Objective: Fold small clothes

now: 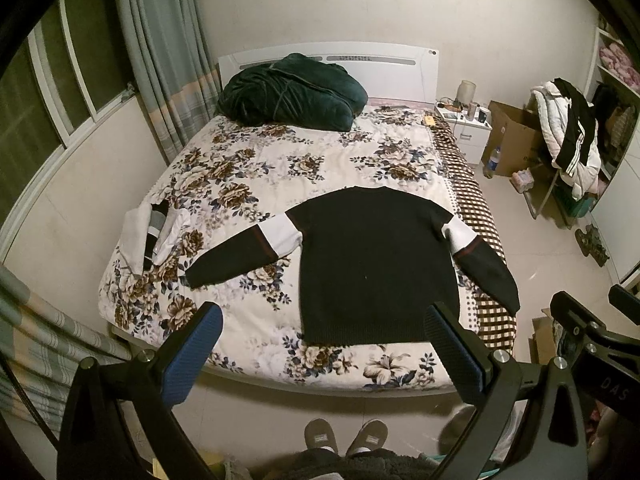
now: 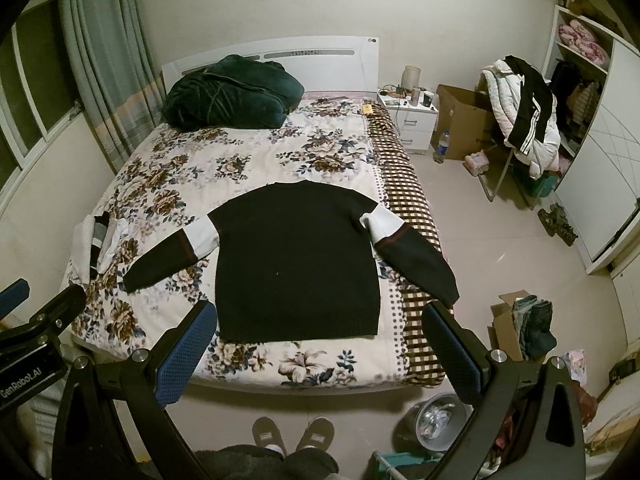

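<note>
Far out ahead and to the left of the left gripper (image 1: 324,344), a small pile of folded white and grey striped clothes (image 1: 154,234) sits near the left edge of the floral-print bedspread (image 1: 256,168). The left gripper is held above the foot of the bed with its blue-padded fingers (image 1: 196,354) spread wide and nothing between them. Straight ahead of both grippers, a black knitted sweater with white bands on its sleeves (image 1: 372,260) lies flat and unfolded on the bedspread, hem toward the grippers, collar away, both sleeves stretched outward. Its right sleeve reaches over the brown-and-cream checked blanket (image 1: 476,208) at the bed's right side. Beyond the sweater, by the white headboard (image 1: 384,68), rests a bundled dark green plush quilt (image 1: 288,90). The right gripper (image 2: 320,344) likewise hovers released, fingers apart and empty, with the sweater's hem just ahead between them. Below it, the person's two grey slippers (image 2: 294,436) stand on the tiled floor. Right of the bed stands a white nightstand (image 2: 412,118).
</note>
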